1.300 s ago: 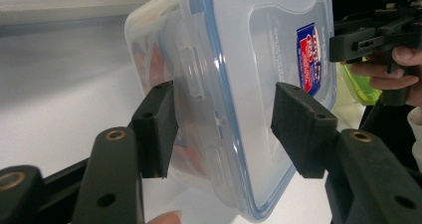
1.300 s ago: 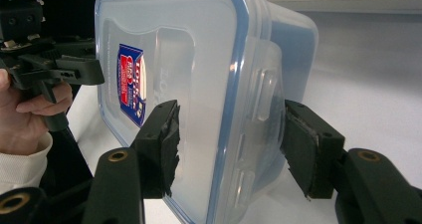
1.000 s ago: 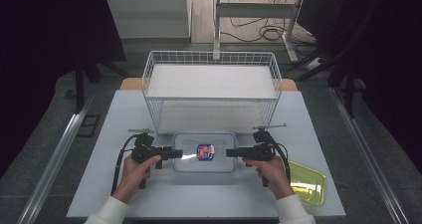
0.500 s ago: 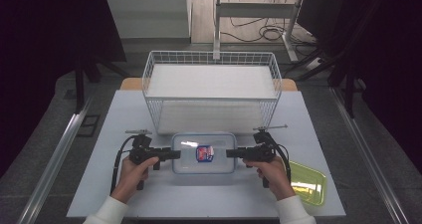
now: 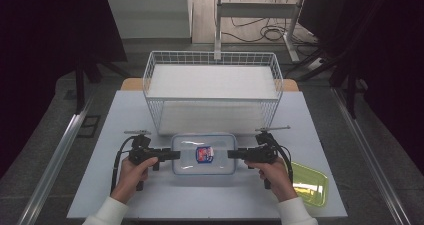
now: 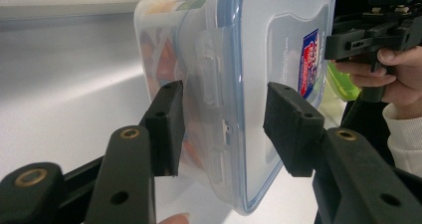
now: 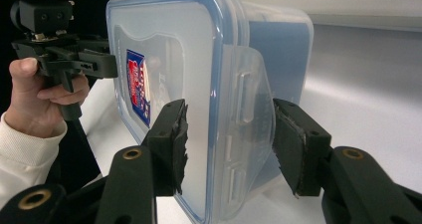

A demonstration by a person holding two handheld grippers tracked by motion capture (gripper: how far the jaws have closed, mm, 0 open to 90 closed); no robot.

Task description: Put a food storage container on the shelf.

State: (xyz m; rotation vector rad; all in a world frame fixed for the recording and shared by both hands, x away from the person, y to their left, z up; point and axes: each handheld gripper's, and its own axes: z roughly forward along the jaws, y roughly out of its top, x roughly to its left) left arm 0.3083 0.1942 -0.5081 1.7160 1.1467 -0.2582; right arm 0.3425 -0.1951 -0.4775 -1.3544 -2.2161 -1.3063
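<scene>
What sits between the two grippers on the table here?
A clear lidded food container with a red-and-blue label lies between the left gripper and the right gripper, its end latches between their jaws; the high view shows it.

Light falls from above onto the pale counter (image 5: 150, 195), which shows bright and evenly lit in the high view, while the room to the left, right and rear sinks into near black, and the whole view is soft and slightly grainy. In the left gripper view a broad white glare washes across the counter, and the clear box (image 6: 249, 74) is sharp while the hand beyond it blurs a little. In the right gripper view the box lid (image 7: 169, 74) catches a milky sheen, the black jaws stay dark but crisp, and a soft shadow lies under the box.
</scene>
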